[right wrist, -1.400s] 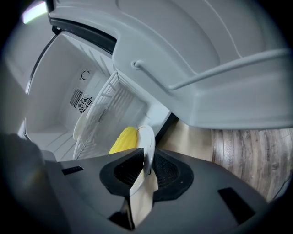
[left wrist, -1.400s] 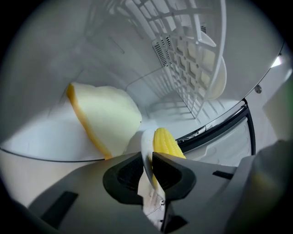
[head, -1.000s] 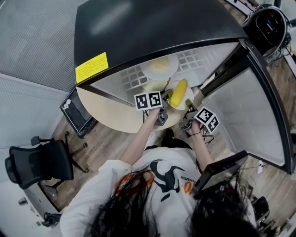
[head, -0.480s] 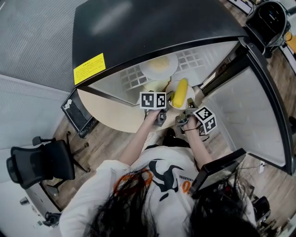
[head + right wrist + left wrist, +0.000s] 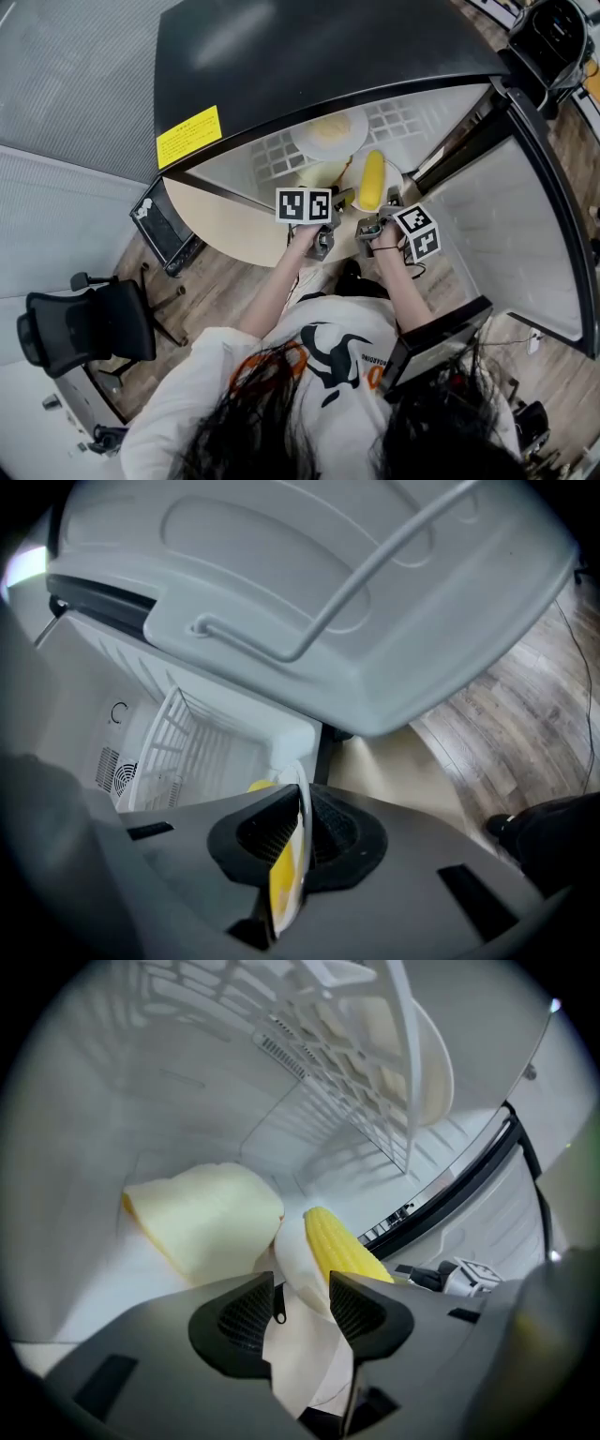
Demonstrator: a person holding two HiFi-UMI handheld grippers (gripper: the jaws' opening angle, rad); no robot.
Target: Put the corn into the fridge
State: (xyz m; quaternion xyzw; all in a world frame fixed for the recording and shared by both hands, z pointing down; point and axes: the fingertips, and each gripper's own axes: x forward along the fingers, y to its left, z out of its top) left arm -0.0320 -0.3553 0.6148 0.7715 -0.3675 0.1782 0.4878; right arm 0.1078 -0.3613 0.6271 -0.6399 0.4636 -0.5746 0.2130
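The yellow corn (image 5: 372, 180) lies on a white plate (image 5: 395, 176) low inside the open fridge (image 5: 309, 56). My right gripper (image 5: 298, 832) is shut on the plate's near rim (image 5: 300, 808), with the corn (image 5: 281, 883) showing yellow just behind it. My left gripper (image 5: 302, 1312) is at the plate's other side and its jaws are opening. The plate's rim (image 5: 295, 1269) still stands between its pads (image 5: 246, 1316), with a gap beside it. In the left gripper view the corn (image 5: 342, 1246) points into the fridge.
A pale yellow wedge (image 5: 202, 1218) lies on the fridge floor left of the plate. Above it a white wire shelf (image 5: 347, 1072) carries another plate (image 5: 328, 134). The open fridge door (image 5: 309, 583) hangs at the right over a wooden floor (image 5: 525, 714). An office chair (image 5: 80, 328) stands at the left.
The left gripper's jaws have spread apart and let go of the plate's rim. The plate with the corn has shifted a little deeper into the fridge. The right gripper still holds it.
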